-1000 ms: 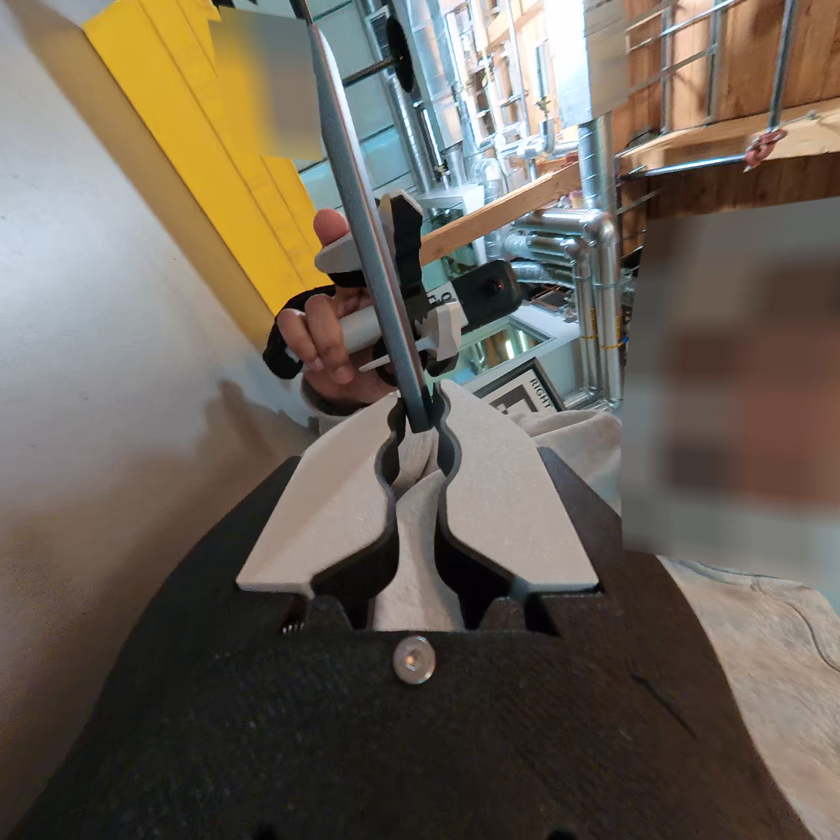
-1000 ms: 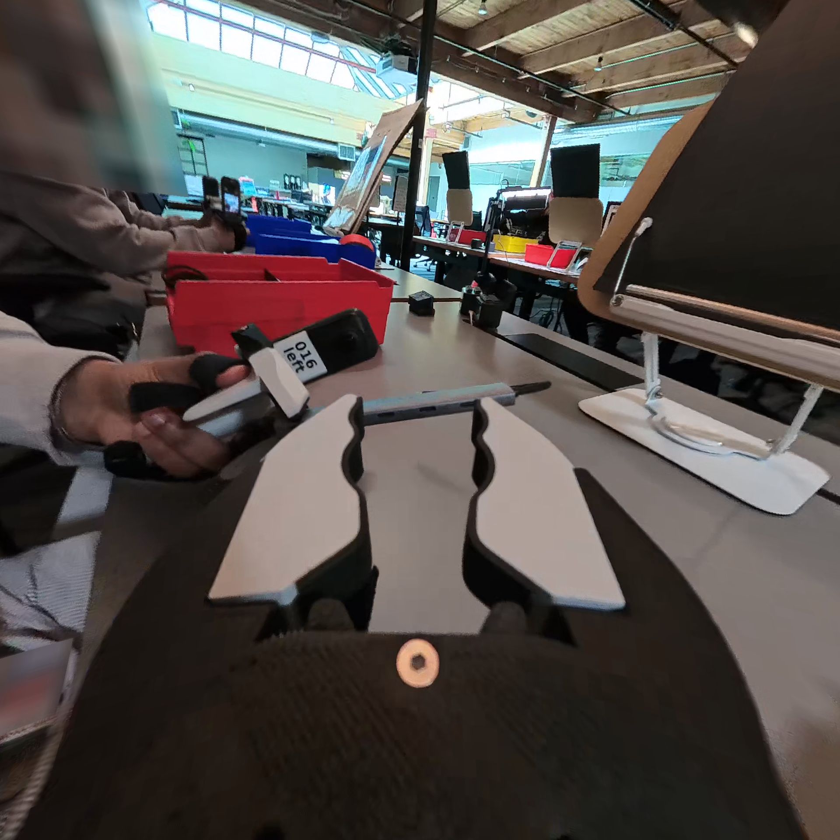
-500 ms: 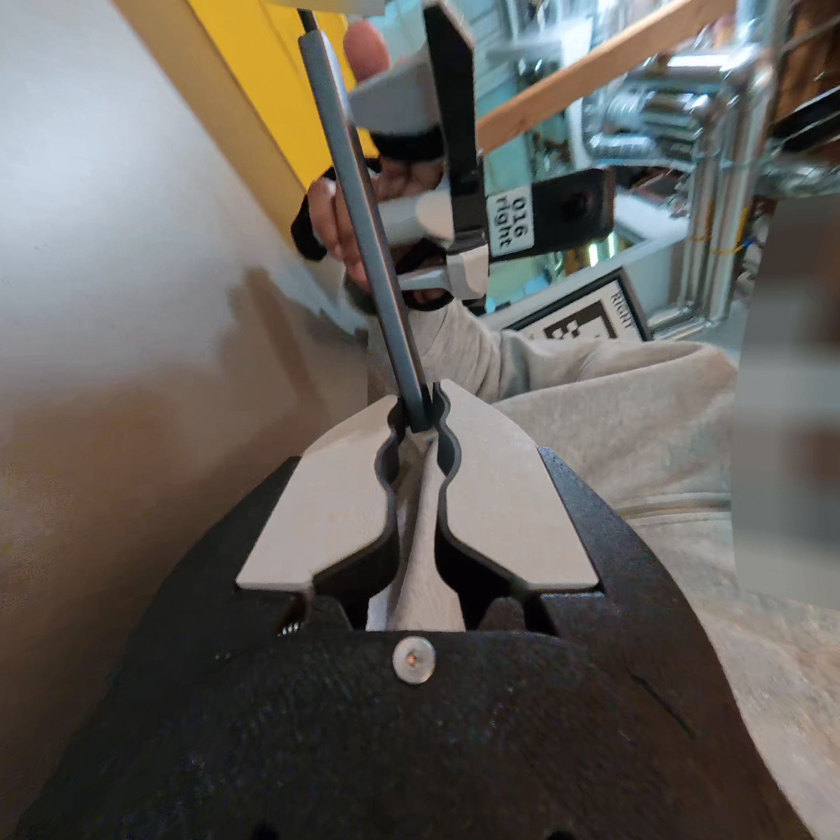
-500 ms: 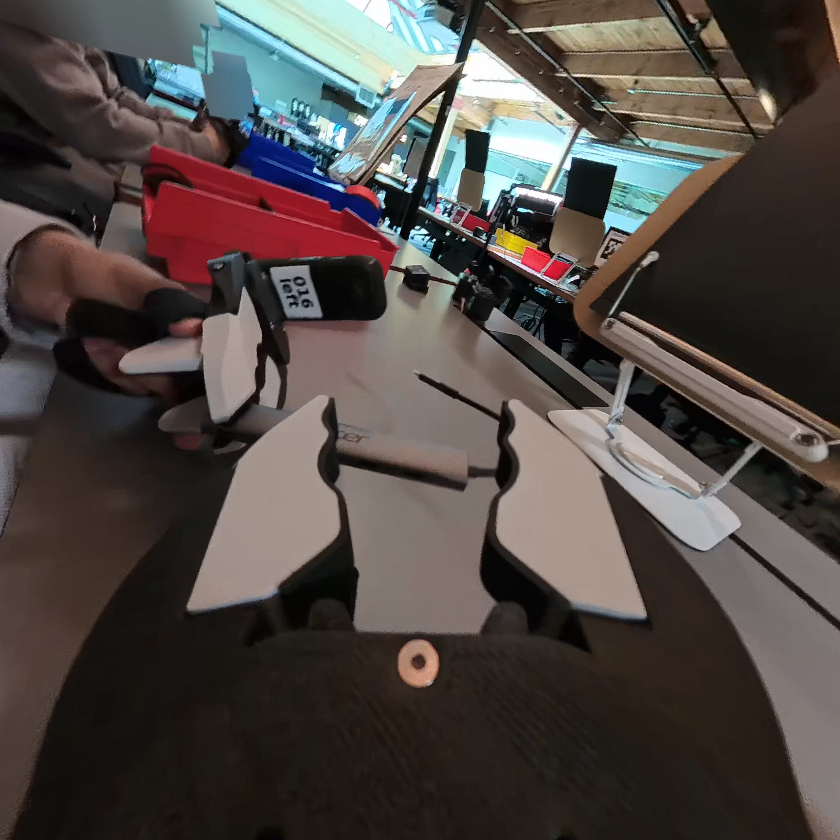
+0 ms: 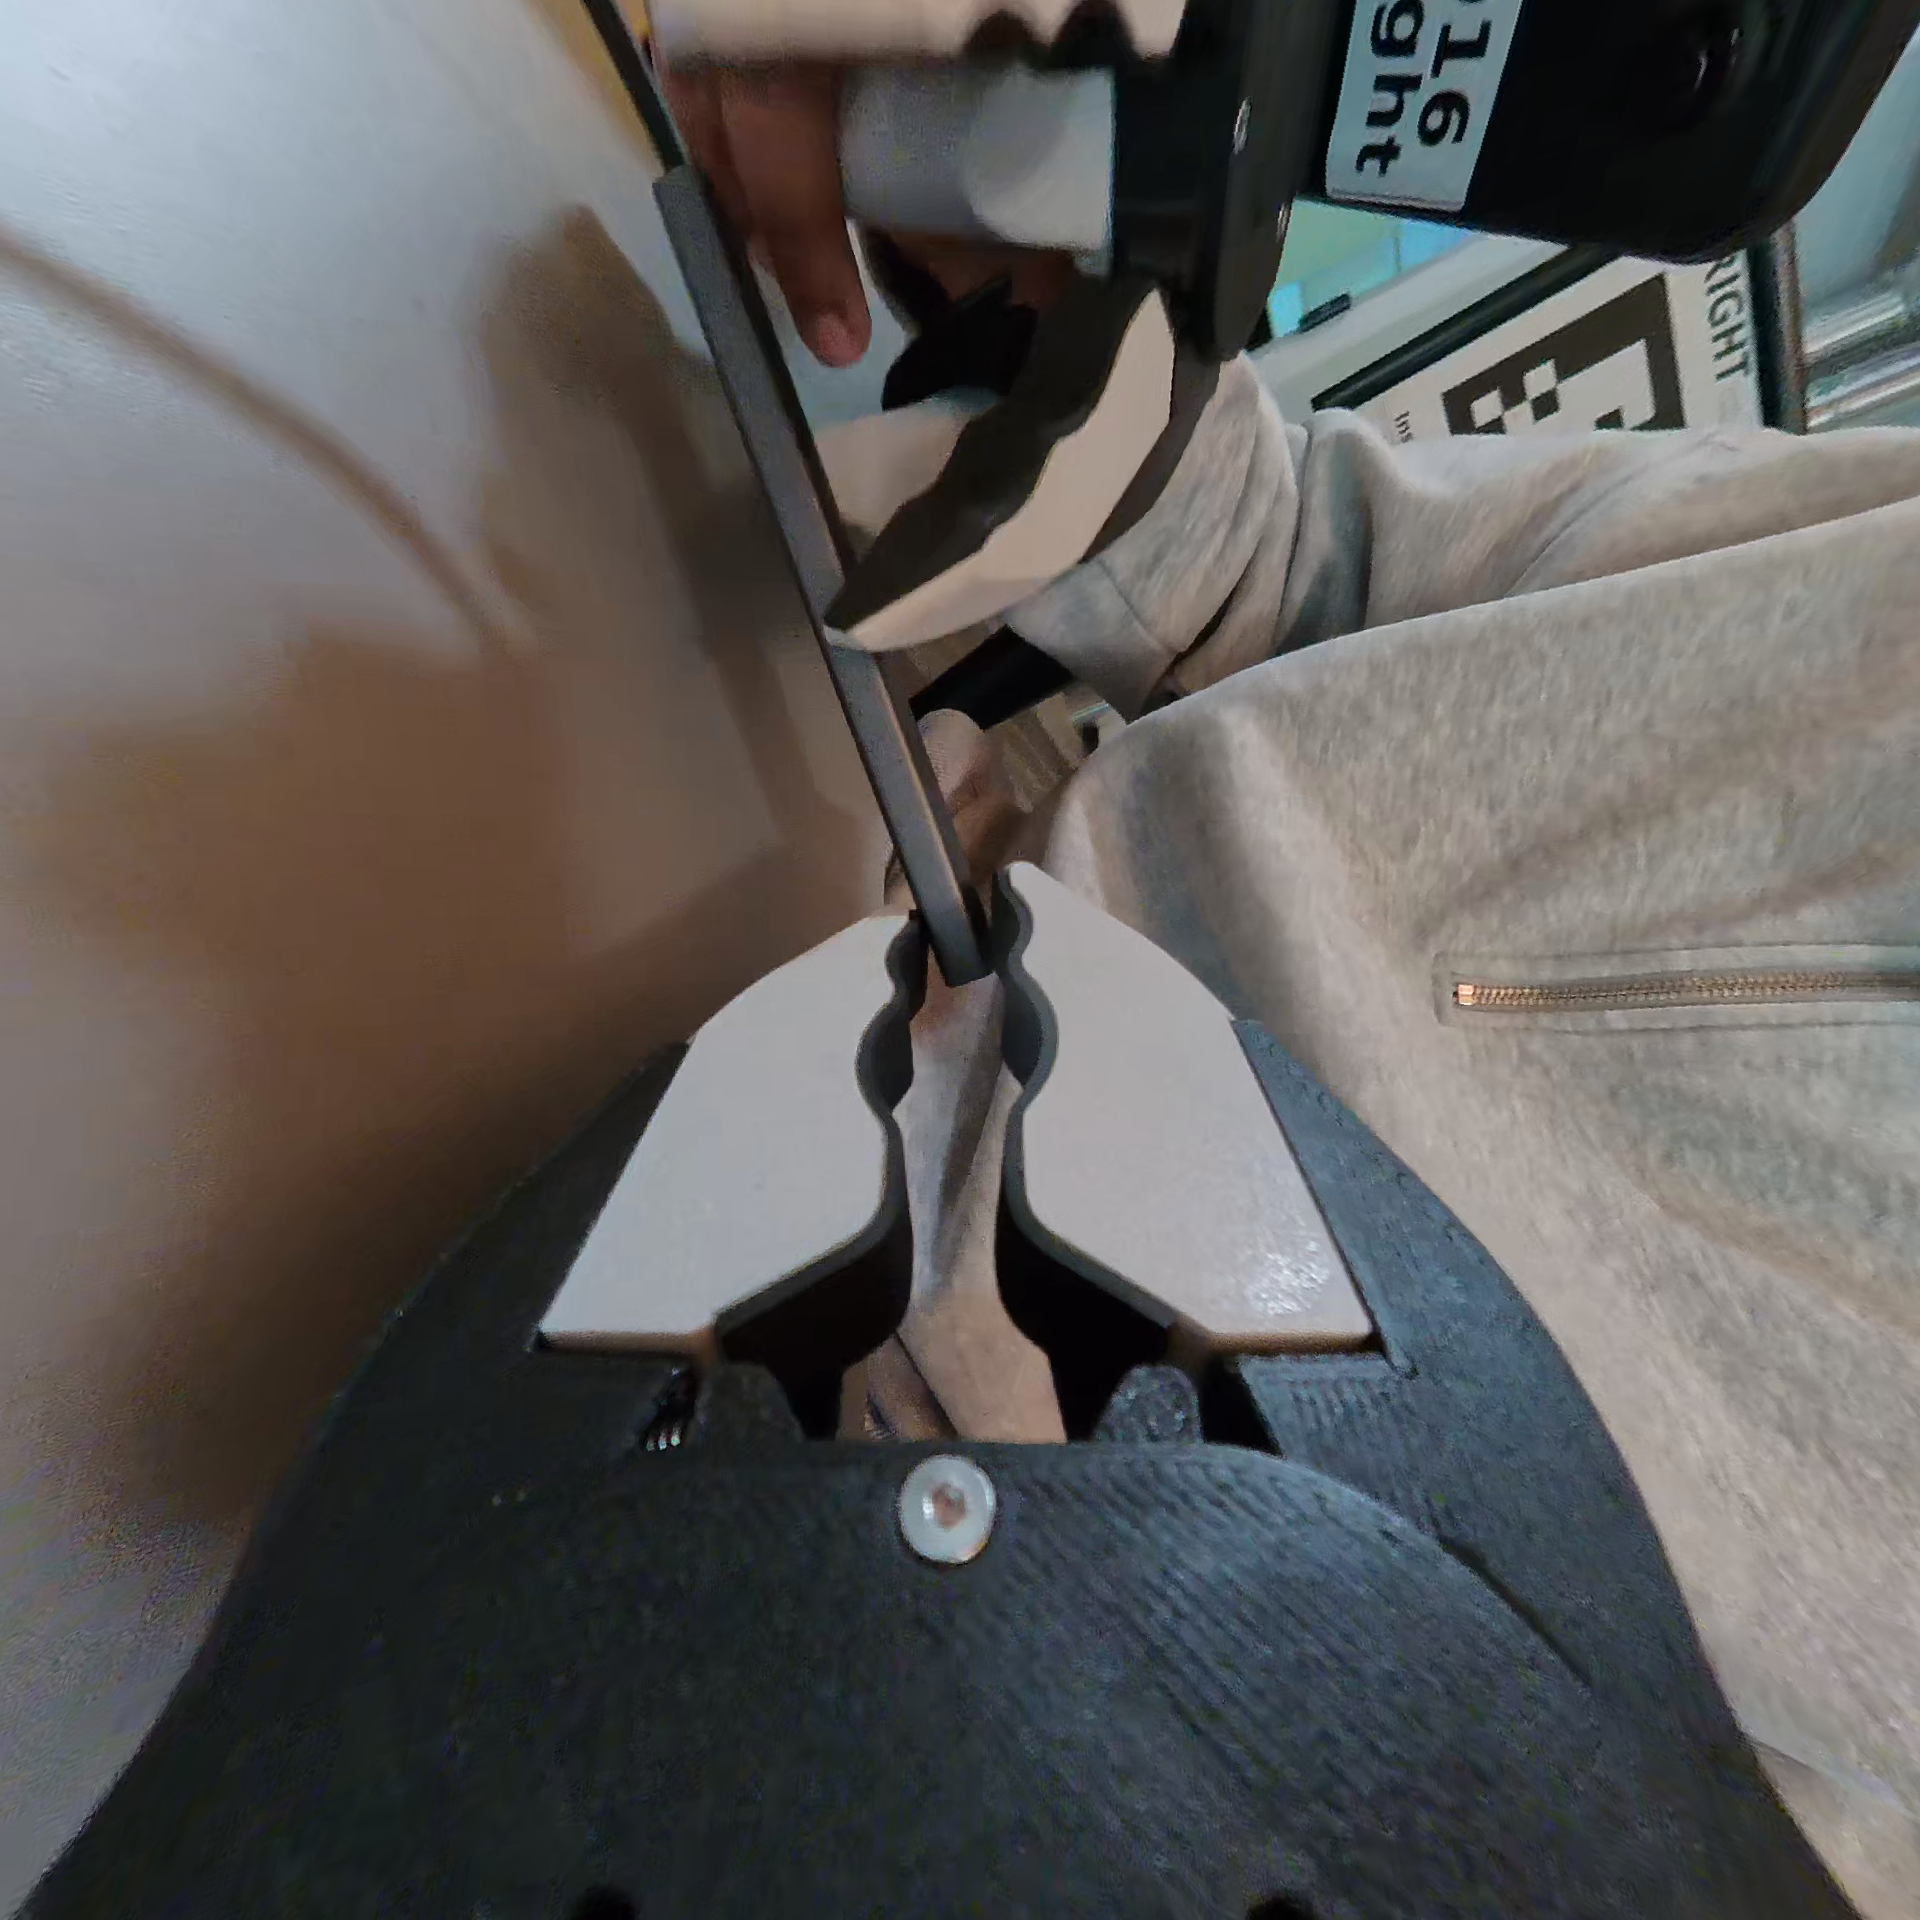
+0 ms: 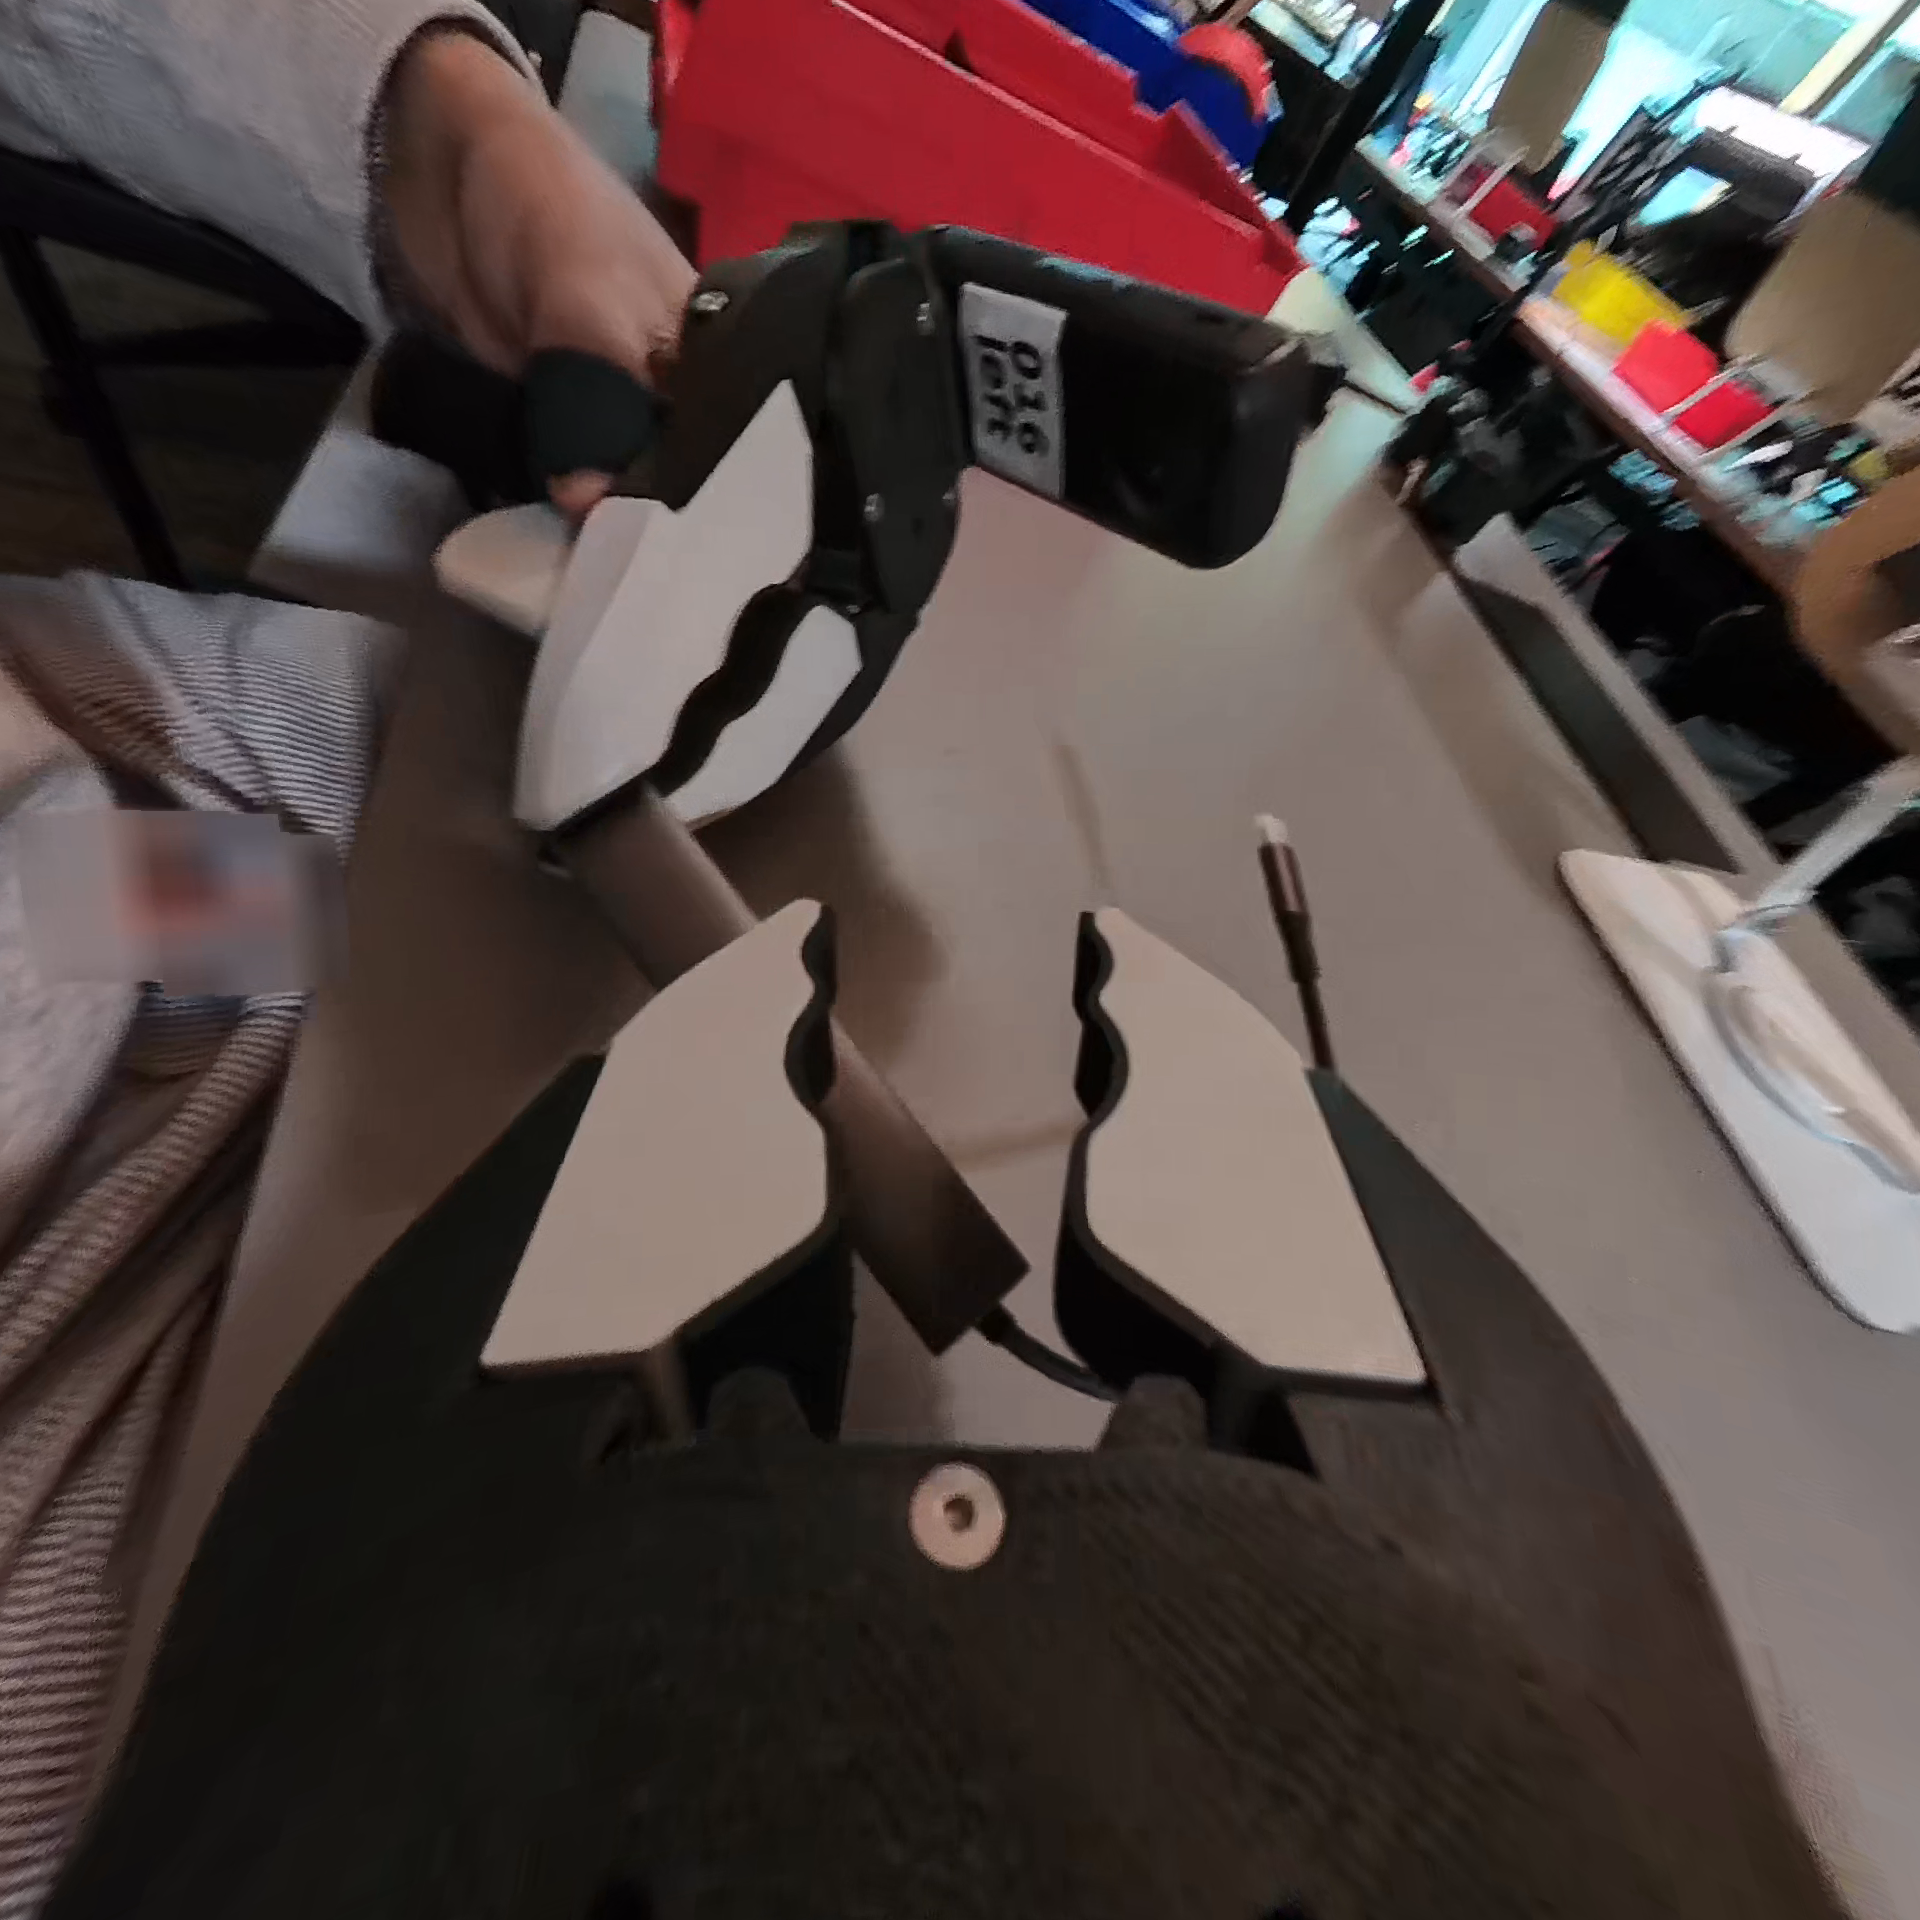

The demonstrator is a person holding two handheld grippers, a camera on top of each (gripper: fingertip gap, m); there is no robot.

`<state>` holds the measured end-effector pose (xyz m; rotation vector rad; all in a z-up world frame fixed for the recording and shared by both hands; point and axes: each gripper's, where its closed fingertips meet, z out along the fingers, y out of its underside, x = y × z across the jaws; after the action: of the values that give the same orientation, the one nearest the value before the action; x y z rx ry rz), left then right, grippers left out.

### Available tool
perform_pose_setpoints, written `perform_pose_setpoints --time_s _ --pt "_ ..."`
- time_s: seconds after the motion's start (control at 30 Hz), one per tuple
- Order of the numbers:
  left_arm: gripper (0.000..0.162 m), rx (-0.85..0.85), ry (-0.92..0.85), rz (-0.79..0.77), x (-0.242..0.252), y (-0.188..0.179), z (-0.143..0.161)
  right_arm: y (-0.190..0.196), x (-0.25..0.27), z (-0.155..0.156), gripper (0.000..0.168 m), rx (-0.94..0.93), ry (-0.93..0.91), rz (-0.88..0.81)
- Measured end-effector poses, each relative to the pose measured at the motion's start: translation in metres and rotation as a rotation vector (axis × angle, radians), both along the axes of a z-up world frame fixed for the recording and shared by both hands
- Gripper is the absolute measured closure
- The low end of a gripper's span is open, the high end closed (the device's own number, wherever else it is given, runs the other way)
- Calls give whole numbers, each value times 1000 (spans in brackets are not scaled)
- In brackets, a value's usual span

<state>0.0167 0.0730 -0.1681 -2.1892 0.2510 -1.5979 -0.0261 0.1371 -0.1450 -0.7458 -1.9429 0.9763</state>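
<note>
A slim grey USB hub (image 6: 894,1153) has a thin black cable (image 6: 1039,1351) that ends in a plug (image 6: 1283,873). My left gripper (image 5: 961,914) is shut on one end of the hub (image 5: 800,499) and holds it off the table. In the right wrist view the left gripper (image 6: 634,810) clamps the hub's far end. My right gripper (image 6: 951,925) is open, and the hub's cable end lies between its fingers, close against the left finger. One of its fingers (image 5: 1029,520) shows beside the hub in the left wrist view.
A grey table (image 6: 1143,707) lies below both grippers. A white stand base (image 6: 1745,1060) sits at the right. Red bins (image 6: 883,135) stand at the back. A person's grey clothing (image 5: 1507,831) fills the right of the left wrist view.
My right gripper has closed in on the hub, whose cable end now lies between its open fingers. My left gripper, still shut on the hub, has swung it round towards the right gripper.
</note>
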Motion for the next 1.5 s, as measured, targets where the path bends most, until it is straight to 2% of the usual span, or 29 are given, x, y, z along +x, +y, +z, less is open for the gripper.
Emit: perform_pose_setpoints --time_s 0.13,0.3,0.5,0.6,0.7,0.8,0.9,1.0,1.1,1.17,1.27,1.4,1.5 --pt "149 -15 -60 13 -6 1 3 -10 6 -3 121 -165 -118 55" --pt "148 -29 -251 8 -14 0 21 -23 17 0 121 -329 -227 136" --pt "146 -22 -376 6 -19 0 34 -29 22 -22 140 -136 -258 125" --pt "144 40 -393 87 -29 10 37 -26 17 -19 144 -148 -242 92" --pt "121 196 -451 276 -52 30 57 -26 13 -5 144 -335 -260 73" --pt "98 379 -410 401 -62 37 74 -25 8 16 145 -538 -236 70" --pt "88 540 -328 471 -54 40 87 -25 -1 38 145 -745 -188 49" --pt "97 605 -249 500 -41 44 90 -29 -9 44 144 -825 -158 3" --pt "115 620 -236 551 -35 48 94 -38 -15 43 144 -823 -145 -27" --pt "134 637 -225 557 -32 47 95 -46 -16 47 144 -866 -143 -18" --pt "137 675 -238 523 -29 43 101 -54 -15 56 144 -1039 -184 36" --pt "133 736 -275 539 -32 38 111 -54 -10 72 145 -1353 -266 158" --pt "147 787 -227 545 -35 35 115 -56 -4 81 144 -1502 -339 278"
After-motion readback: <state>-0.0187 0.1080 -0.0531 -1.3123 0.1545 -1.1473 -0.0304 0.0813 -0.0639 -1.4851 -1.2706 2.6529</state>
